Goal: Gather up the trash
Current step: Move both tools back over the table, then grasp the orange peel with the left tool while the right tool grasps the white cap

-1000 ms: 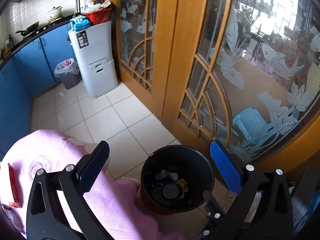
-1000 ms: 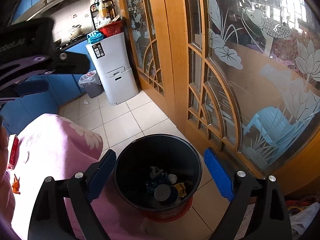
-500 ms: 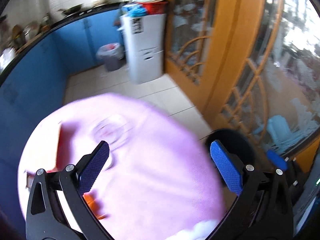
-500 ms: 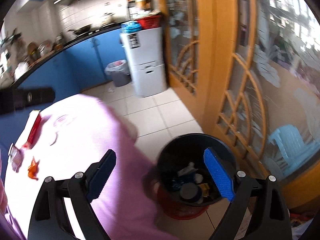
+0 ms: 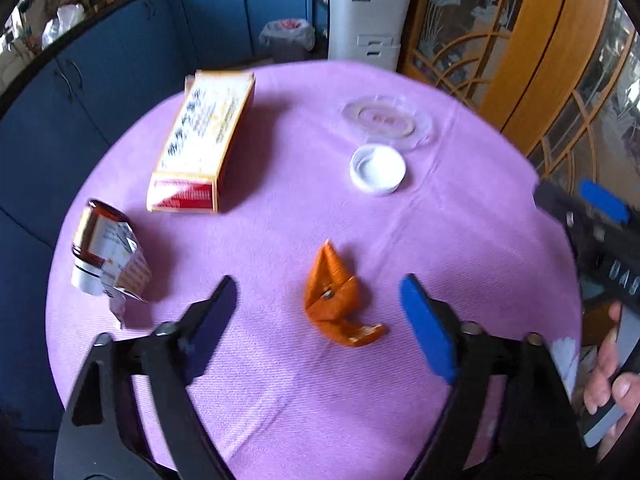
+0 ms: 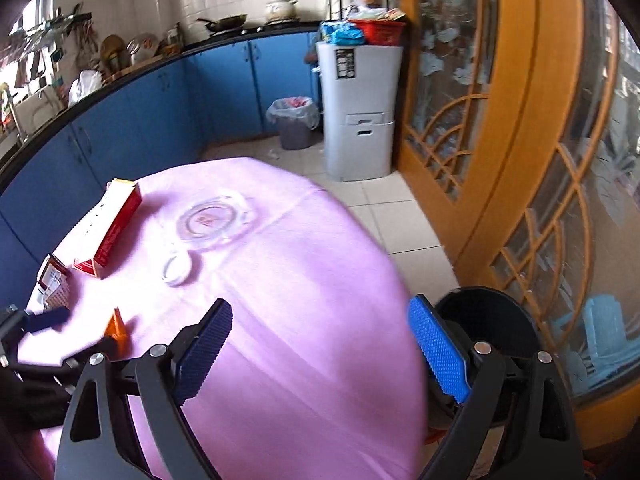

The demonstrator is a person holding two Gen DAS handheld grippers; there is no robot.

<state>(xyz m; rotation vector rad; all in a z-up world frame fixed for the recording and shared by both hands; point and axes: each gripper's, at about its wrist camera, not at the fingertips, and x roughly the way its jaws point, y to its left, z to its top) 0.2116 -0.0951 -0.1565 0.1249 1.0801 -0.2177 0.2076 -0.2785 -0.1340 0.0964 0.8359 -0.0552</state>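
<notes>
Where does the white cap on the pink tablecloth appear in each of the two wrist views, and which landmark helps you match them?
Left wrist view: the white cap lies upper right of centre, just below the clear glass dish.
Right wrist view: the white cap lies left of centre, just below and left of the same dish.
Shared landmark: the red-and-white box, left of the cap in both.

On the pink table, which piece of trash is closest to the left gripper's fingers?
The orange wrapper, lying between the left gripper jaws, untouched. The box, brown bottle and white cap lie farther off.
</notes>
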